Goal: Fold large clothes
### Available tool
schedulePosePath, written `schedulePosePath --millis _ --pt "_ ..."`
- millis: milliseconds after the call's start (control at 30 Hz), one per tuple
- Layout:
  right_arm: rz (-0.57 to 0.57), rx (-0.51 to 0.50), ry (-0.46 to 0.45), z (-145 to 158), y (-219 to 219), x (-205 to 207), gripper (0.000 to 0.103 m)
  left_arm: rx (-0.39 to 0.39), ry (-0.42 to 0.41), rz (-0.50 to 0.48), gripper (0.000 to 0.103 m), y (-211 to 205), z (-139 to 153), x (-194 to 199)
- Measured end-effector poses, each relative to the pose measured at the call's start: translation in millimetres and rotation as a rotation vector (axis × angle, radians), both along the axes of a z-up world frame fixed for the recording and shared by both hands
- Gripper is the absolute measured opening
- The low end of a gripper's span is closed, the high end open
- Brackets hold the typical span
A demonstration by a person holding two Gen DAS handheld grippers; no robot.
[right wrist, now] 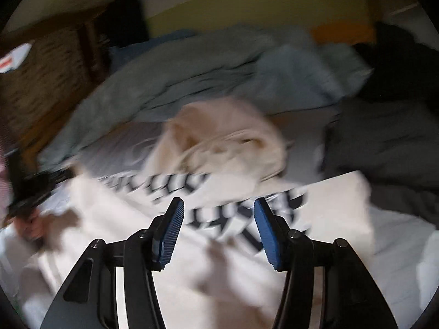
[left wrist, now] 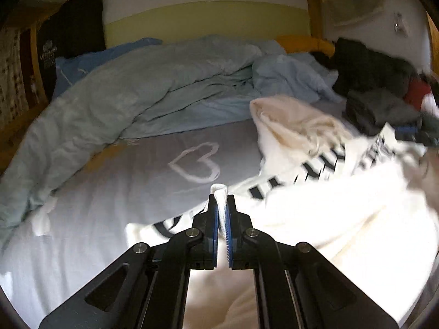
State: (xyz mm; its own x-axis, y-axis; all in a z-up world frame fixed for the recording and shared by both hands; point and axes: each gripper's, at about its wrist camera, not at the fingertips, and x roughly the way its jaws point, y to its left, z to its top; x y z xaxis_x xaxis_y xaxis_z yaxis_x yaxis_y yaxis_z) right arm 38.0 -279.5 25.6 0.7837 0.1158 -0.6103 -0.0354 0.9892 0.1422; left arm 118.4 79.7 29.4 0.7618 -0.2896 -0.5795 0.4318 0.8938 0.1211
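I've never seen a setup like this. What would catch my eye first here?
Probably the big white sweatshirt with bold dark lettering, sprawled across the near right of the bed. The left gripper pinches a fold of its edge, while the right gripper hangs open above the lettering. Behind lie a rumpled pale blue duvet and a heart drawn on the grey sheet.

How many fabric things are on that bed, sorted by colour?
White: 1, the lettered hoodie
Pale blue-green: 1, the duvet
Light blue: 1, the crumpled cloth
Grey: 1, the heart sheet
Dark: 1 pile of clothes, too jumbled to split
Total: 5
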Motion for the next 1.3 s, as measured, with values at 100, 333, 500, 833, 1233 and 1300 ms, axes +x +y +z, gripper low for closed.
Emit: schedulePosePath --millis 100,333,500,833,1233,1300 --pt "-0.003 -0.113 0.157 -23 8 25 0.051 0.057 0.008 -0.016 0.006 -3 -4 -17" --pt "0.236 -0.003 0.256 -35 22 2 0.04 -0.017 0.051 -0.025 0.043 7 -1 -56" --pt "0.323 -0.022 0.282 -45 33 -30 0.037 0.006 0.067 0.003 0.077 -8 6 -48" --pt "0.297 0.0 0.313 -52 33 -47 0.029 0.214 0.382 0.335 0.082 -82 -28 42" --pt "0.198 -0.045 0.21 -39 23 -59 0.014 -0.022 0.133 0.205 0.011 -62 11 -51" --pt "0.204 -0.049 0.146 -28 24 -69 0.014 -0.03 0.022 0.164 0.011 -55 25 -81"
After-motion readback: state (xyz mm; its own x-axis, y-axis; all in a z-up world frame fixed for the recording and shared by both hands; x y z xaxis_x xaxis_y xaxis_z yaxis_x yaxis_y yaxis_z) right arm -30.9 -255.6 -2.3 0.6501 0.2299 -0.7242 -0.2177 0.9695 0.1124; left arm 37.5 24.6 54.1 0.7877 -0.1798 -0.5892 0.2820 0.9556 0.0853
